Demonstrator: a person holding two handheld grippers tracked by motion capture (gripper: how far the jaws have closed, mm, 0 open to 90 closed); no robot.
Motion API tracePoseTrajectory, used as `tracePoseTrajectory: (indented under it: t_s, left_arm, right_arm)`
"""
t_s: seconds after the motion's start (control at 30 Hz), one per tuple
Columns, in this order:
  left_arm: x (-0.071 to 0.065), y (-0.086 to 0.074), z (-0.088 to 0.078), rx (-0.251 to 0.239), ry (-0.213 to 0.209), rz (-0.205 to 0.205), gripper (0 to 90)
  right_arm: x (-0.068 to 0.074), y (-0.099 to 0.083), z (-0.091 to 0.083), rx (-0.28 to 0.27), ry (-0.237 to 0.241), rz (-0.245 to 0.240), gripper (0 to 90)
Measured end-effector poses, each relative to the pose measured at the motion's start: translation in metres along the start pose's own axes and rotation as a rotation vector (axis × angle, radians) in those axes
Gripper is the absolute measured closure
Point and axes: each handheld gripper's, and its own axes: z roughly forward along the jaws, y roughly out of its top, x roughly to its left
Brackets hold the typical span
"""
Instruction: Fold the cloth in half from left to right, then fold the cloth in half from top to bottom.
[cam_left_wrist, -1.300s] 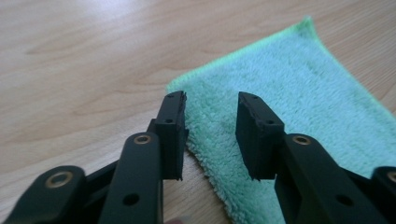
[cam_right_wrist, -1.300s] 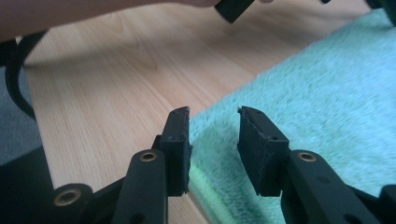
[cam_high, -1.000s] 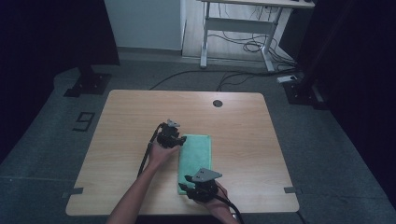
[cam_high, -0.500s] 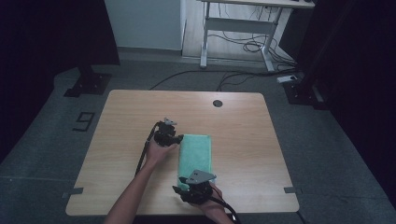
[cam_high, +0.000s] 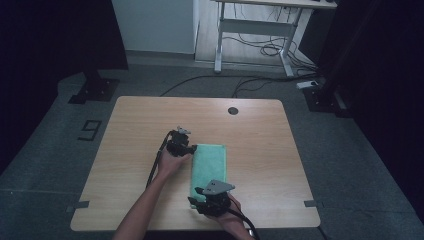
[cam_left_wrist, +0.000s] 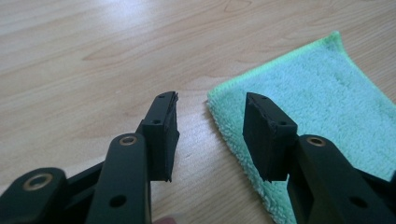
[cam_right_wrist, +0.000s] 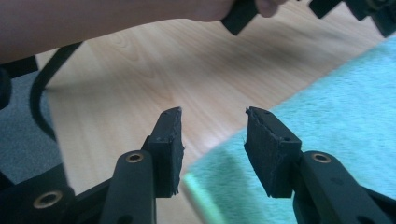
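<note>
Jaws on both your grippers stand spread with nothing between them, and each pair has just been opening a little wider. The folded green cloth (cam_high: 209, 169) lies flat on the near half of the table (cam_high: 135, 120), a long strip running from near to far.

Your left gripper (cam_high: 187, 149) sits just beside the cloth's far left corner; in the left gripper view that corner (cam_left_wrist: 219, 100) lies between and just beyond the tips, untouched. Your right gripper (cam_high: 197, 194) hovers at the near left corner, and the right gripper view shows the cloth's edge (cam_right_wrist: 219, 163) passing under the open tips.

Compared with a second ago, your right gripper has pulled back toward the near table edge, leaving more of the cloth uncovered, while your left has shifted only slightly. The cloth has kept its shape and place.

By the look of it, the fold has been let go and both corners are now free; either you line up for a fresh pinch on the left edge, or the folding is finished.
</note>
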Motion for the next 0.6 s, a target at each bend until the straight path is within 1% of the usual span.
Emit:
tracePoseTrajectory:
  t_s: [0.1,0.17,0.27,0.3,0.4,0.47,0.5,0.6]
  left_arm:
    - [0.0,0.003,-0.001,-0.004,-0.003,0.001,55.3]
    - [0.0,0.004,0.0,-0.005,-0.004,0.0,55.2]
    - [0.0,0.005,0.001,-0.004,-0.008,0.002,55.1]
    - [-0.001,0.005,0.002,-0.002,-0.009,0.004,55.1]
    - [-0.001,0.005,0.003,-0.002,-0.011,0.005,55.0]
    - [0.0,0.005,0.003,-0.001,-0.013,0.004,54.9]
    - [0.0,0.005,0.003,-0.002,-0.012,0.003,54.9]
    - [0.001,0.005,0.003,0.001,-0.015,0.005,54.6]
  right_arm:
    - [-0.011,0.005,-0.003,-0.006,-0.014,0.013,55.8]
    - [-0.021,0.009,-0.005,-0.013,-0.026,0.024,55.8]
    - [-0.041,0.016,-0.006,-0.015,-0.054,0.041,55.7]
    - [-0.046,0.018,-0.006,-0.013,-0.058,0.046,55.7]
    - [-0.065,0.022,-0.005,0.0,-0.09,0.068,55.6]
    - [-0.075,0.024,-0.004,0.004,-0.115,0.07,55.5]
    - [-0.079,0.025,-0.004,0.005,-0.121,0.071,55.3]
    - [-0.096,0.029,-0.003,0.004,-0.139,0.095,55.0]
